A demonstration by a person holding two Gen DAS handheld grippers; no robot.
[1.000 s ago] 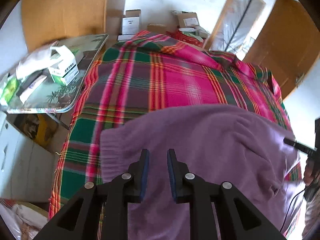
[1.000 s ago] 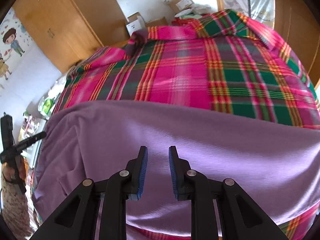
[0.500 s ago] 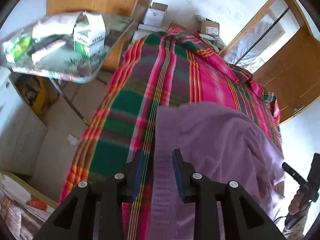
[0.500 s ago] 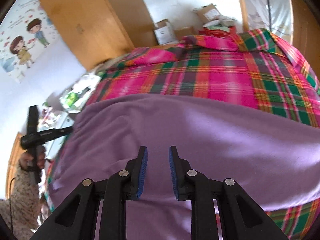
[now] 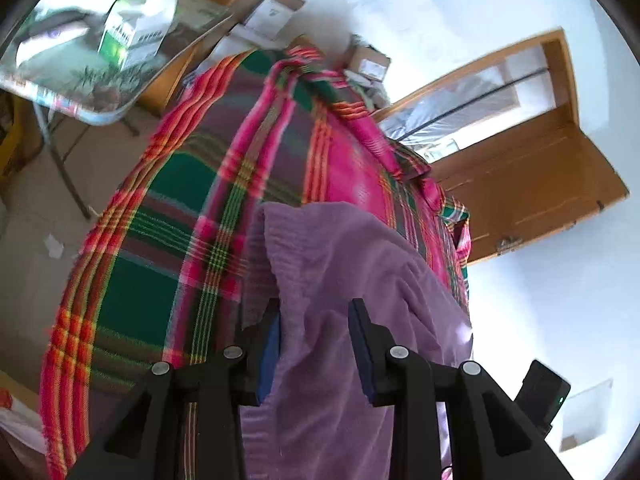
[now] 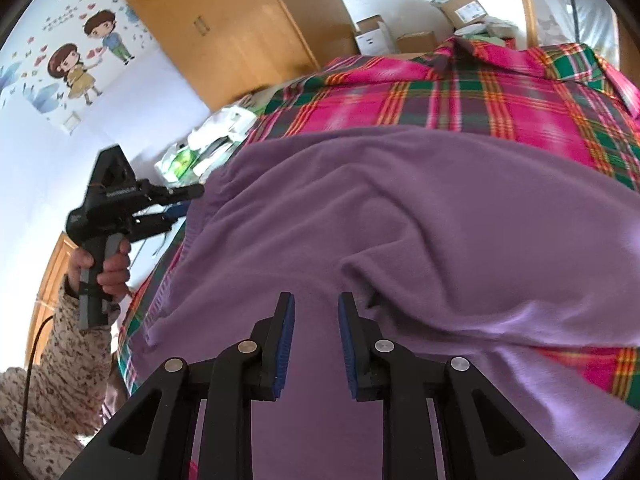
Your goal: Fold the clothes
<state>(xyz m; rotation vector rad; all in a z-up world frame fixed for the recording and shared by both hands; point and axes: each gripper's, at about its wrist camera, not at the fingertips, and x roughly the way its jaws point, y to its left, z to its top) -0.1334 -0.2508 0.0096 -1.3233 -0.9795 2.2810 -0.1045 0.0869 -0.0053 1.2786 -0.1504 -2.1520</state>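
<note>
A purple knit sweater (image 5: 352, 276) (image 6: 420, 216) lies spread on a pink and green plaid blanket (image 5: 160, 240) (image 6: 460, 96). My left gripper (image 5: 316, 320) is open and straddles the sweater's ribbed left edge, with fabric between its fingers. In the right wrist view that left gripper (image 6: 180, 202) sits at the sweater's left side, held by a hand (image 6: 110, 268) in a speckled sleeve. My right gripper (image 6: 316, 308) is open just above the near part of the sweater, beside a raised fold (image 6: 360, 268). Nothing is clamped in either gripper.
A folding table (image 5: 96, 116) with boxes and bags stands left of the bed. Cardboard boxes (image 6: 376, 36) sit by the far wall next to a wooden wardrobe (image 6: 240, 28). A wooden door (image 5: 536, 188) is at the right. Bare floor (image 5: 36, 208) lies left of the blanket.
My left gripper has swung to the sweater's left edge, and its jaws have widened around the ribbed hem. The right gripper's view has turned left, and its jaws opened slightly wider.
</note>
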